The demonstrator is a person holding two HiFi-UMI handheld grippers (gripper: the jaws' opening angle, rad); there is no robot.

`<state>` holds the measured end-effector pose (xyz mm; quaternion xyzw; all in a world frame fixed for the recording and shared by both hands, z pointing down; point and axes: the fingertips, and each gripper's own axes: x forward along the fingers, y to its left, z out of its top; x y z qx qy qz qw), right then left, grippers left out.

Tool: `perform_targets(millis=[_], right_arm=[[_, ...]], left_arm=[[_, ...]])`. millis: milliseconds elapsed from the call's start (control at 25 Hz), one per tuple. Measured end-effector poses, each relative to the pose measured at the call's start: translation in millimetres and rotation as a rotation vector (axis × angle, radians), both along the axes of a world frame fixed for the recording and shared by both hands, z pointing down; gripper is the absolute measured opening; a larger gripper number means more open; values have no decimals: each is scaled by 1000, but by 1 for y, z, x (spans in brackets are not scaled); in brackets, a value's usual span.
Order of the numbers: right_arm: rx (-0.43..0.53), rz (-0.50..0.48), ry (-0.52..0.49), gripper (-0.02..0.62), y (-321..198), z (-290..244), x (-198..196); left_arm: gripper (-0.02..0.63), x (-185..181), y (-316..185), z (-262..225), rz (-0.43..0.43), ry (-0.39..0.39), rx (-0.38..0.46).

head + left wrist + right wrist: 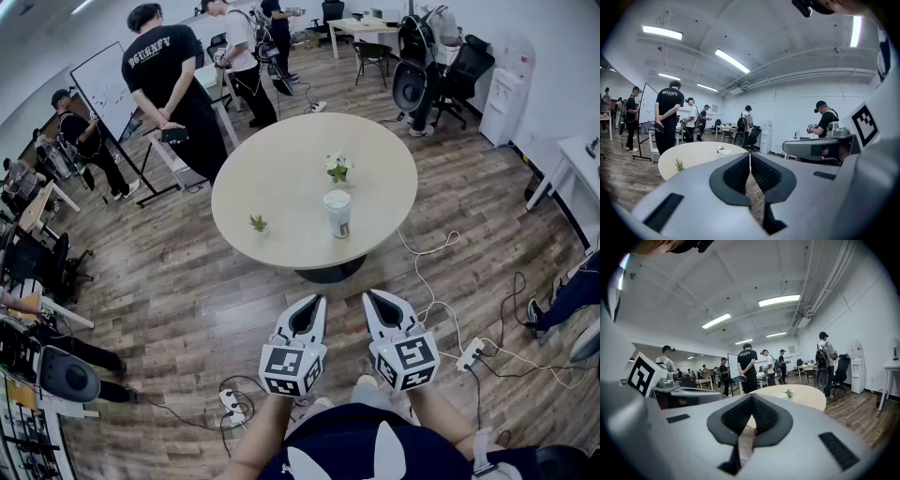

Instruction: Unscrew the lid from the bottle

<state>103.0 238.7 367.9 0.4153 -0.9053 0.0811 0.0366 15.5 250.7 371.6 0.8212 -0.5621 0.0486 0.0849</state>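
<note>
The bottle (337,214), a clear jar with a white lid, stands upright on the round beige table (281,169), near its front edge. My left gripper (316,299) and right gripper (367,295) hang side by side over the wooden floor, well short of the table, both shut and empty. In the left gripper view the closed left gripper (750,155) points at the table (698,152), with the bottle (724,152) small beyond it. The right gripper view shows the shut right gripper (752,397) in front of the table (808,397) and the bottle (780,395).
A small green plant (258,223) and a flowering plant (338,169) share the table. Cables and a power strip (470,354) lie on the floor at the right, another strip (232,403) at the left. A person in black (173,89), a whiteboard (105,89) and office chairs (459,75) stand beyond.
</note>
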Motion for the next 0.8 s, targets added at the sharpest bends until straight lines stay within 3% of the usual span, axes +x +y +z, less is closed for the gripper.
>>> perform_targets(millis=[800], right_arm=[[-4, -12, 6, 5, -26, 1, 45]], left_arm=[[26, 29, -23, 2, -50, 8, 26]])
